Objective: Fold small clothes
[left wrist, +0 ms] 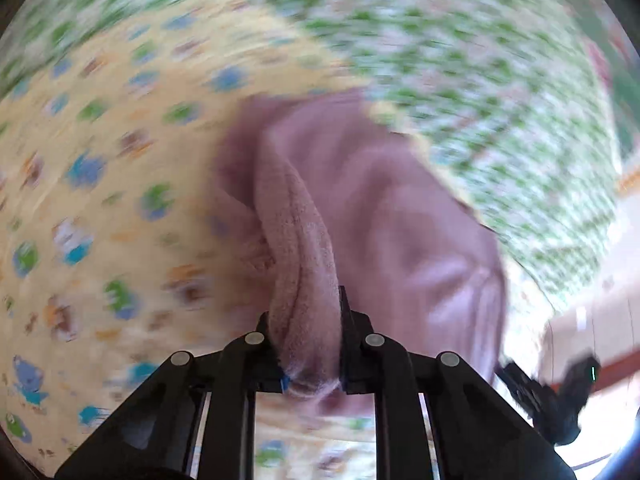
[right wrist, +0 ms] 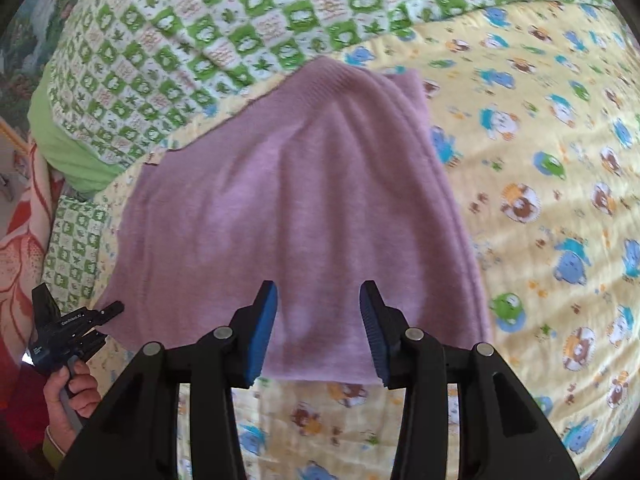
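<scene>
A small mauve knit garment [right wrist: 300, 180] lies spread on a yellow cartoon-print sheet [right wrist: 540, 160]. My right gripper [right wrist: 319, 292] hovers over its near hem, blue pads apart, with the fabric lying loose between and beneath them. My left gripper [right wrist: 116, 308] is at the garment's left corner, held by a person's hand [right wrist: 70, 392]. In the blurred left wrist view that gripper [left wrist: 304, 308] is shut on a bunched ridge of the mauve garment [left wrist: 380, 200], which rises up between its fingers. The right gripper [left wrist: 560, 392] shows dark and blurred at the lower right.
A green-and-white checked quilt [right wrist: 200, 20] is heaped along the far side and left of the sheet. An orange floral fabric [right wrist: 16, 240] hangs at the far left edge. The yellow sheet [left wrist: 100, 160] stretches wide to the right of the garment.
</scene>
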Available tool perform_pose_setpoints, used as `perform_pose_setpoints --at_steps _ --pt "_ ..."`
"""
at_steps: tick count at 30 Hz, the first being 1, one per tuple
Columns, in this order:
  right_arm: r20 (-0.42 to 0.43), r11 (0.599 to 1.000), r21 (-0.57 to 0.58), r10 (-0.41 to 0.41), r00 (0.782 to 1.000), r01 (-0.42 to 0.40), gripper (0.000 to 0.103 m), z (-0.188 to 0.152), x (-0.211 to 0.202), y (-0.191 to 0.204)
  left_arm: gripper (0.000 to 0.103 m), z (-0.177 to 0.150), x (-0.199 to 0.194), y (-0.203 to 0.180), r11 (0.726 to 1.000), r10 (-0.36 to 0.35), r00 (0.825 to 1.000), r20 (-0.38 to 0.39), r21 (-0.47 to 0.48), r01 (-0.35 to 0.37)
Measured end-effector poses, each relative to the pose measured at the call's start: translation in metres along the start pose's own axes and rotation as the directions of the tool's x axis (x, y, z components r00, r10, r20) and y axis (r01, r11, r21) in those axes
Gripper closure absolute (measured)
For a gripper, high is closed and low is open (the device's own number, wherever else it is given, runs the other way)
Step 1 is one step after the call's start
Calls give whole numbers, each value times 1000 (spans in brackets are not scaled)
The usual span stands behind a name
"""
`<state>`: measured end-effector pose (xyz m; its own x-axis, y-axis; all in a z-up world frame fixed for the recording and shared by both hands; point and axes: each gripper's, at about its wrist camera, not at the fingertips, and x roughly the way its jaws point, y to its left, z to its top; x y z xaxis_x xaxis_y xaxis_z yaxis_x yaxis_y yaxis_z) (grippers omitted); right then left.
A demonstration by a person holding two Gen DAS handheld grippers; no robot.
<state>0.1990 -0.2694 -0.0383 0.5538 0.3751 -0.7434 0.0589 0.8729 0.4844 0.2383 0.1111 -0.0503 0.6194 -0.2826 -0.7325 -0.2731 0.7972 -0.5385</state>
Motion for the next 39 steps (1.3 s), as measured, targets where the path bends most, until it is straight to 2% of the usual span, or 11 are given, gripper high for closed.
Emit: perform_pose_setpoints --at_steps 4,6,10,14,22,26,28,30,31,35,39 --pt "-19 996 -16 87 996 -87 58 27 13 21 88 -9 6 -64 985 -57 998 -15 160 59" --pt "-47 992 -27 119 992 -120 49 44 24 35 88 -19 19 -87 972 -49 998 -37 226 56" --pt "-87 975 -52 213 973 -218 40 72 46 67 88 -34 39 -99 971 -47 996 -74 231 63" --pt "-159 942 -71 314 936 -328 13 91 81 101 88 -45 50 -98 972 -35 995 -94 229 56" --pt "-320 897 -105 379 868 -430 13 108 157 165 88 -47 53 -93 972 -28 995 -97 228 49" --pt "-346 882 -144 380 858 -449 13 112 172 191 88 -51 57 -102 967 -8 995 -95 253 32" --pt "-342 878 -190 361 868 -440 20 112 175 201 88 -52 58 -106 964 -5 996 -92 265 29" --pt "-363 883 -215 326 873 -418 71 112 179 206 88 -52 57 -109 961 -2 996 -90 274 27" --pt "-367 885 -215 320 874 -414 85 114 179 204 88 -50 54 -110 961 -11 996 -92 274 36" --pt "-287 888 -231 329 900 -398 88 126 152 185 88 -50 46 -131 952 -72 992 -106 288 100" --pt "-200 892 -255 329 923 -373 88 146 103 152 88 -53 43 -174 914 -167 976 -141 348 207"
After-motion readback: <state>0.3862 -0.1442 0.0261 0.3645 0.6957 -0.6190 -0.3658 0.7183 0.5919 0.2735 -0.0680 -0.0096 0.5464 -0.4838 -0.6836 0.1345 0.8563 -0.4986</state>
